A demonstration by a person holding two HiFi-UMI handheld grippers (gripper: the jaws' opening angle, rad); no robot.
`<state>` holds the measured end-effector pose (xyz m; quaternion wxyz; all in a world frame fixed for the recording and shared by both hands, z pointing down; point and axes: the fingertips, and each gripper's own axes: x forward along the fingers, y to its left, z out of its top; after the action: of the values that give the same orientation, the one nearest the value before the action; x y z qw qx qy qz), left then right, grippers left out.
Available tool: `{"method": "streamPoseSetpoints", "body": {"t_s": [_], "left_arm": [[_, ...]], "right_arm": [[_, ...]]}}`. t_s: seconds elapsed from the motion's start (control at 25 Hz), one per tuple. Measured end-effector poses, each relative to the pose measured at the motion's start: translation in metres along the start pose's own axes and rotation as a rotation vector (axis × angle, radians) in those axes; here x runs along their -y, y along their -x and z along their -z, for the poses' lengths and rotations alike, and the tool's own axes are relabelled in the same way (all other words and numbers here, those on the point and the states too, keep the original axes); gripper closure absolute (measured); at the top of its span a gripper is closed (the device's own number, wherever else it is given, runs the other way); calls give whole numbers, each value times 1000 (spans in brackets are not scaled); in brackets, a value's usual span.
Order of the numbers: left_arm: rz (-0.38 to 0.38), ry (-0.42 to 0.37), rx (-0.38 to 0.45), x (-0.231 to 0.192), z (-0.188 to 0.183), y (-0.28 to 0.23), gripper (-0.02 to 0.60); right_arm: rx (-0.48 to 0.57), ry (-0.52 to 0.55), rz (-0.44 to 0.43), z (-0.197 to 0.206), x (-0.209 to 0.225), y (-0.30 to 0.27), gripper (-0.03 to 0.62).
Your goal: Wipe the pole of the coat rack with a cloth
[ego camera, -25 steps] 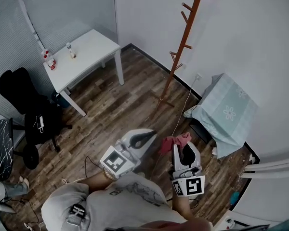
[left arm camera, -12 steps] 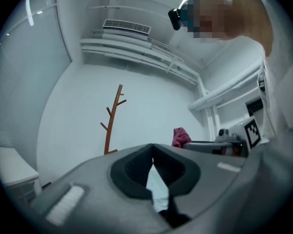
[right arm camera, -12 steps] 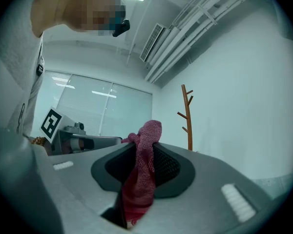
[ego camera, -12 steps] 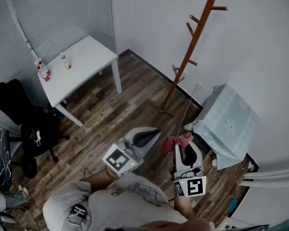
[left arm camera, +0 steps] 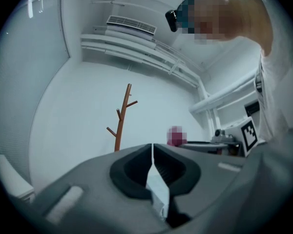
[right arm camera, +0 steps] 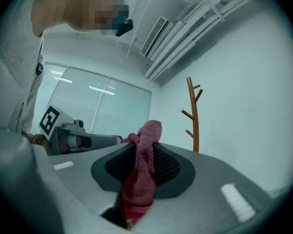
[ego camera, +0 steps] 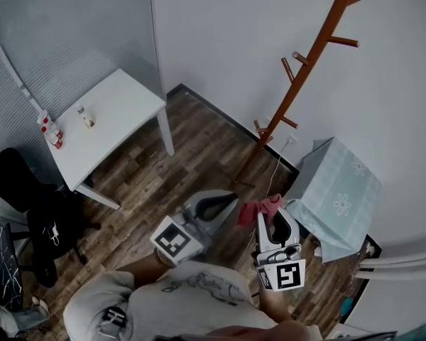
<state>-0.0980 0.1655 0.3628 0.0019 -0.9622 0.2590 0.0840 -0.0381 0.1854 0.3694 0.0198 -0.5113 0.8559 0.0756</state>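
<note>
The brown wooden coat rack (ego camera: 299, 96) stands against the white wall, ahead of both grippers and apart from them. It also shows in the left gripper view, coat rack (left arm camera: 119, 129), and in the right gripper view, coat rack (right arm camera: 195, 123). My right gripper (ego camera: 268, 217) is shut on a red cloth (ego camera: 260, 207). The cloth (right arm camera: 144, 165) bunches up between its jaws and pokes out above them. My left gripper (ego camera: 229, 197) is held beside it, jaws shut with nothing between them. From the left gripper view the cloth (left arm camera: 176, 136) shows off to the right.
A white table (ego camera: 121, 109) with small bottles (ego camera: 51, 129) stands at the left by a grey partition. A black office chair (ego camera: 30, 208) sits below it. A box under a pale blue cover (ego camera: 343, 190) stands right of the rack's foot. The floor is wood planks.
Both grippers have been carried forward toward the coat rack, which now looms larger and nearer. The table and chair have slid left. The cloth stays in the right gripper.
</note>
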Motion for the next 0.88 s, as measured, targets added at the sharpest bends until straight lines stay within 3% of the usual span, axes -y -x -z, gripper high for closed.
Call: {"method": "streamPoseSetpoints", "body": {"t_s": [0.32, 0.56, 0.88], "left_arm": [[55, -8, -18, -36, 0, -34, 569], [50, -9, -25, -46, 5, -51, 569], [27, -16, -34, -56, 8, -100, 569]], "right_arm": [[-6, 24, 37, 1, 27, -42, 490], [-4, 22, 32, 7, 41, -56, 490], [27, 28, 40, 6, 98, -62, 490]]}}
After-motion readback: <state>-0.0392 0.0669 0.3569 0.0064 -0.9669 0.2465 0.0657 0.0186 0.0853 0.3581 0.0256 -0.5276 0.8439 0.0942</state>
